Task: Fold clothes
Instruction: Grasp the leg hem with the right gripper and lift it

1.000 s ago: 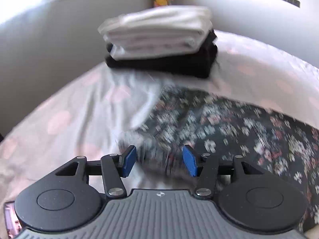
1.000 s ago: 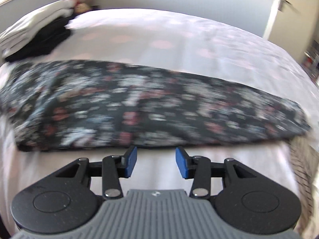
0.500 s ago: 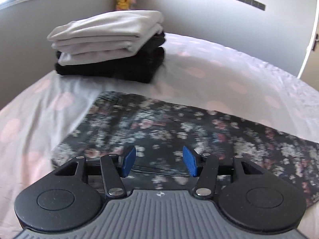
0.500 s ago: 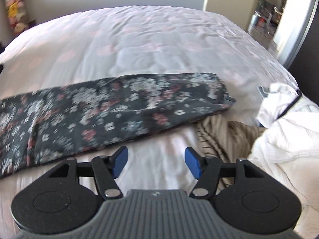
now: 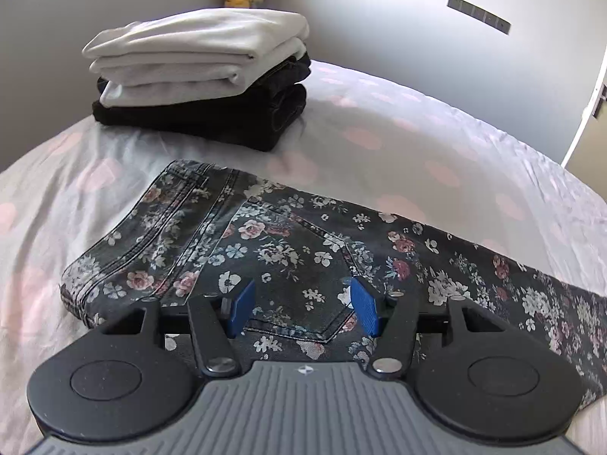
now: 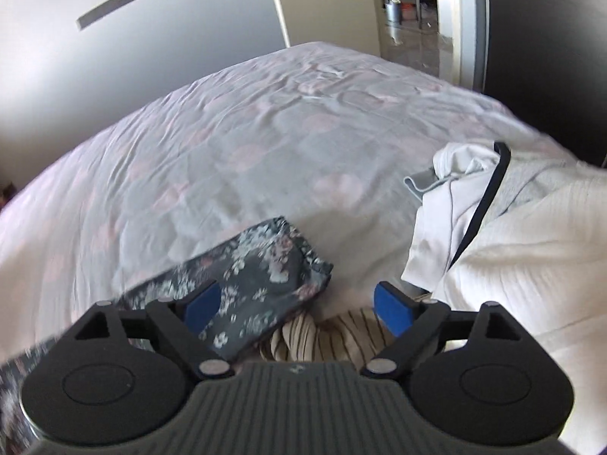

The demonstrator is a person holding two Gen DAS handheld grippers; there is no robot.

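Dark floral jeans (image 5: 288,250) lie folded lengthwise along the bed. In the left wrist view their waist end with a back pocket lies just under my left gripper (image 5: 301,309), which is open and empty. In the right wrist view the hem end of the jeans (image 6: 265,265) lies by the left finger of my right gripper (image 6: 297,309). That gripper is wide open and empty, above the hem and a striped garment (image 6: 330,335).
A stack of folded white and black clothes (image 5: 201,79) stands at the far left of the bed. A pile of unfolded white clothes (image 6: 504,250) lies at the right. The pale pink-spotted sheet (image 6: 265,132) stretches beyond. A doorway (image 6: 413,11) is behind.
My right gripper has swung right along the jeans to their hem end and opened wider. My left gripper has moved closer over the waist end.
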